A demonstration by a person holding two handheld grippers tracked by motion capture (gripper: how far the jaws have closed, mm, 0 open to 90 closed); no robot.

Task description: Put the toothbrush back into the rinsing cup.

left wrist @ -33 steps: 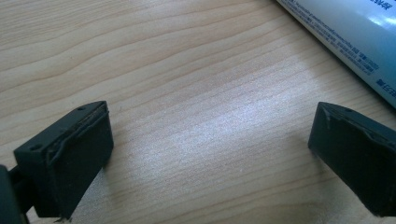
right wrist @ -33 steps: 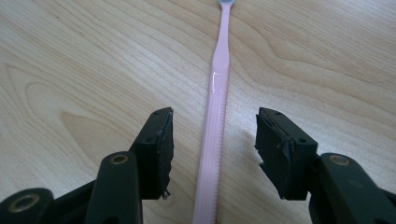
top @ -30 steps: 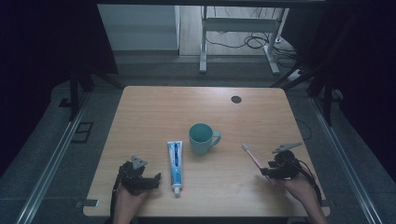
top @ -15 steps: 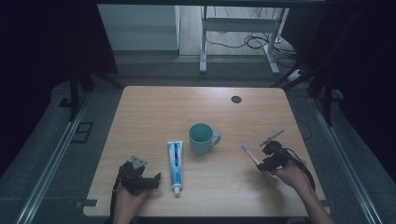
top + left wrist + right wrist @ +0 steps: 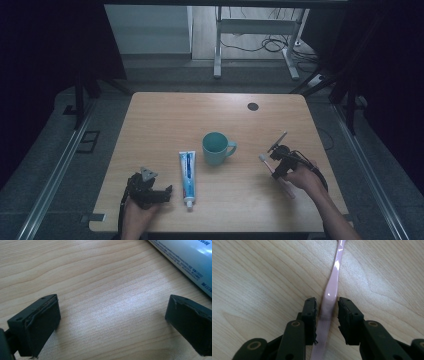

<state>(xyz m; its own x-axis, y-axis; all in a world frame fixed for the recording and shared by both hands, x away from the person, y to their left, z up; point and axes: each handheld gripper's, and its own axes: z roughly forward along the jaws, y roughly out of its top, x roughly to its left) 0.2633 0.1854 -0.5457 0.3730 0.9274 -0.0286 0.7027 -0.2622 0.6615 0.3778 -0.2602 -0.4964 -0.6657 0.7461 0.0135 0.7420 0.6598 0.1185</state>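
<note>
A pink toothbrush [image 5: 287, 189] lies on the wooden table [image 5: 165, 120] at the right, its head pointing toward the teal mug [image 5: 216, 148]. My right gripper [image 5: 277, 167] straddles its handle [image 5: 334, 277]. The jaws [image 5: 327, 315] have just been closing, and the handle lies between them with a thin gap left at one pad. A white and blue toothpaste tube [image 5: 187, 172] lies left of the mug. My left gripper [image 5: 167, 191] rests beside the tube's lower end, open wide [image 5: 112, 322] over bare wood, with the tube [image 5: 190, 262] just past one jaw.
A small dark round hole [image 5: 253, 106] sits near the table's far edge. Bare wood stretches across the far half. Beyond the table stand a metal desk frame [image 5: 217, 55] and cables on the floor.
My right hand has slid left from the table's right edge onto the toothbrush, and its jaws have narrowed around the handle. The left gripper has stayed put.
</note>
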